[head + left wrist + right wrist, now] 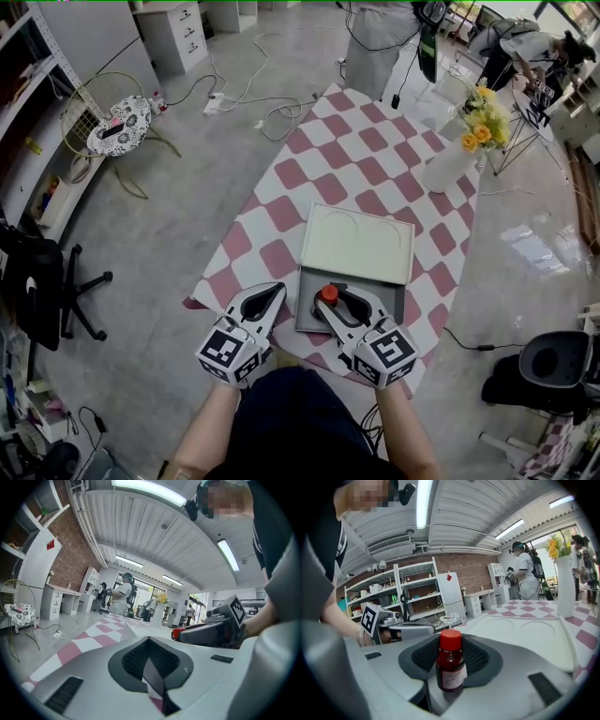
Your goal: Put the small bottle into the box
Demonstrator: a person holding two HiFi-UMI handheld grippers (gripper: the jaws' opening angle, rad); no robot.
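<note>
Desk: a pink-and-white chequered cloth (349, 155) covers it, with grey floor (178, 234) all round.
Right hand-held gripper (330, 302): its jaws clamp the small bottle (451, 666), one pad on each side.
Small bottle: upright, dark red glass, red cap, pale label. It is over the near left part of the box (307, 317); I cannot tell whether it touches the bottom.
Left hand-held gripper (270, 300): jaws narrow, only a slit between them and nothing in it, just left of the box.
Box: open, with the grey tray nearest the person and the cream lid (358, 242) lying beyond it.
Vase (448, 167): white, with yellow flowers, at the desk's far right edge, well apart from the box.
Floor: cables (251, 94) beyond the desk, a black office chair (47, 291) at the left.
</note>
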